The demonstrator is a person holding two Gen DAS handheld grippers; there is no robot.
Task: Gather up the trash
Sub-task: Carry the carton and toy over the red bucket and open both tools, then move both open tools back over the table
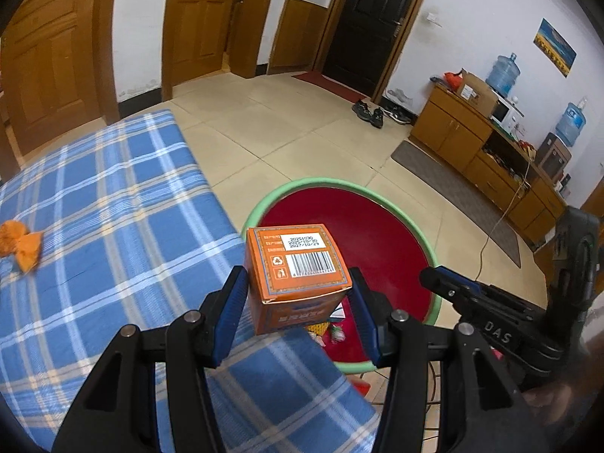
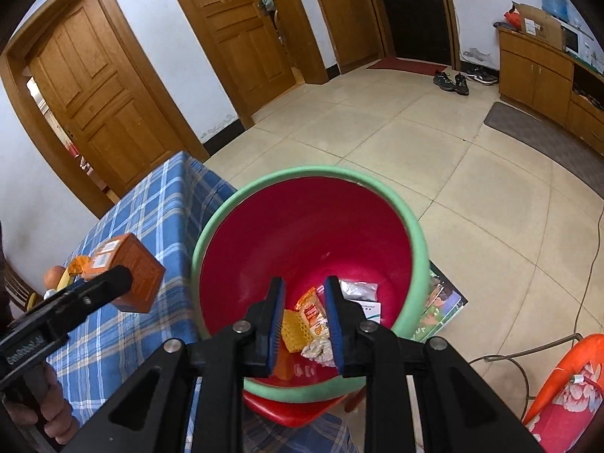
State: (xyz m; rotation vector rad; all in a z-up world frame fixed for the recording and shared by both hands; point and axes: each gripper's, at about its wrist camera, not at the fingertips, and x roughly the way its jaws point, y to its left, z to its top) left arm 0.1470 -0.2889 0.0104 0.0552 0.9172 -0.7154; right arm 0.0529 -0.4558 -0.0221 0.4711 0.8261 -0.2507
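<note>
1. Red bin (image 2: 411, 234) with a green rim sits just beyond both grippers.
2. Left gripper (image 1: 298, 302) pinches the orange box (image 1: 298, 264) between its jaws, above the blue plaid table (image 1: 113, 207) edge.
3. Right gripper (image 2: 304, 324), jaws spread and empty, hangs over wrappers (image 2: 313, 313) inside the bin.

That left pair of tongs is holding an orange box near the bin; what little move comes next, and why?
Probably carry it a bit further right, then let go. The left tongs grip the small orange cardboard box near the edge of the blue checked tablecloth, not yet clearly over the red bin with the green rim, which already holds wrappers. The right tongs, empty, hover over it.
</note>
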